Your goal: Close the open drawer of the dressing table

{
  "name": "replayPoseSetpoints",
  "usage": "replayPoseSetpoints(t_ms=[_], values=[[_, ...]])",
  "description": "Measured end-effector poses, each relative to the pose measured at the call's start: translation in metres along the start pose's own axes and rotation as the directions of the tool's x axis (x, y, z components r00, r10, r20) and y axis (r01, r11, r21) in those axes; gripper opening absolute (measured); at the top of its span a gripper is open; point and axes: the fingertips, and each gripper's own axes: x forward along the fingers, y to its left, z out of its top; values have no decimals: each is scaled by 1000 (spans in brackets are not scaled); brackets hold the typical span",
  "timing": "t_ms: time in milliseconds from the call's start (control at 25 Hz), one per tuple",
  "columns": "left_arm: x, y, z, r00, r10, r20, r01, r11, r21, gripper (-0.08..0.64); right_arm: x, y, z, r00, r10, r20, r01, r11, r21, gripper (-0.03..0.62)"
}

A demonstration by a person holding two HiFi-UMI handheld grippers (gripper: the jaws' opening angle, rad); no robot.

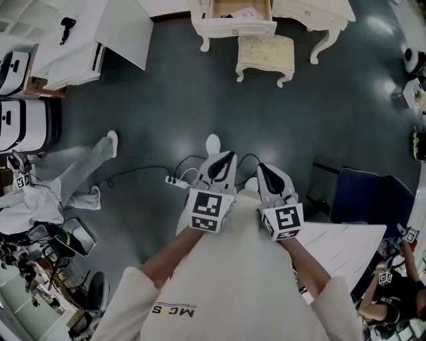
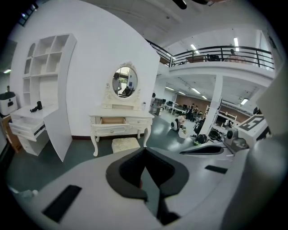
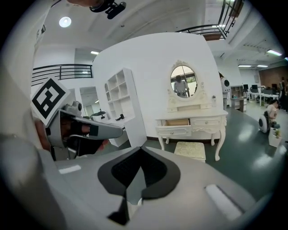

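The white dressing table (image 1: 313, 10) stands far ahead at the top of the head view, its left drawer (image 1: 234, 14) pulled open. The left gripper view shows the same open drawer (image 2: 112, 121) under the oval mirror (image 2: 125, 81), and it appears as the drawer (image 3: 176, 122) in the right gripper view. My left gripper (image 1: 228, 158) and right gripper (image 1: 261, 169) are held side by side close to my body, well short of the table. Each is shut with nothing between its jaws, as the left gripper (image 2: 145, 152) and right gripper (image 3: 140, 150) show close up.
A cushioned stool (image 1: 266, 54) stands in front of the table. A white shelf desk (image 1: 73, 46) is at the left. A power strip with cables (image 1: 176, 180) lies on the floor by my feet. A seated person (image 1: 40, 200) is at the left, a blue chair (image 1: 369, 200) at the right.
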Motion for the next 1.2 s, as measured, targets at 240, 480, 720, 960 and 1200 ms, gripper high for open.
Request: replayPoseSetpoints(t_ms=[240,480,720,960,1200], values=[[29,66,55,999,-51,5,52,999,-12,9,74,-1,50,999,-25,-30,25,1000,-1,0],[52,142,92,996,-86,11,86,996,-22,9,146,-5,93,996,-88,-14,88,996,21,0],[73,201,110,993,-120,10,120,992,-43,9,208,10,113,995,-99,-22,99,995,15,0],[107,220,127,989,-146,-11,145,989,-30,9,234,-19,131,989,-148,-28,149,987,57,0],[152,233,157,992,-126,-9,126,992,-22,9,276,-63,152,993,-120,-15,121,990,69,0]])
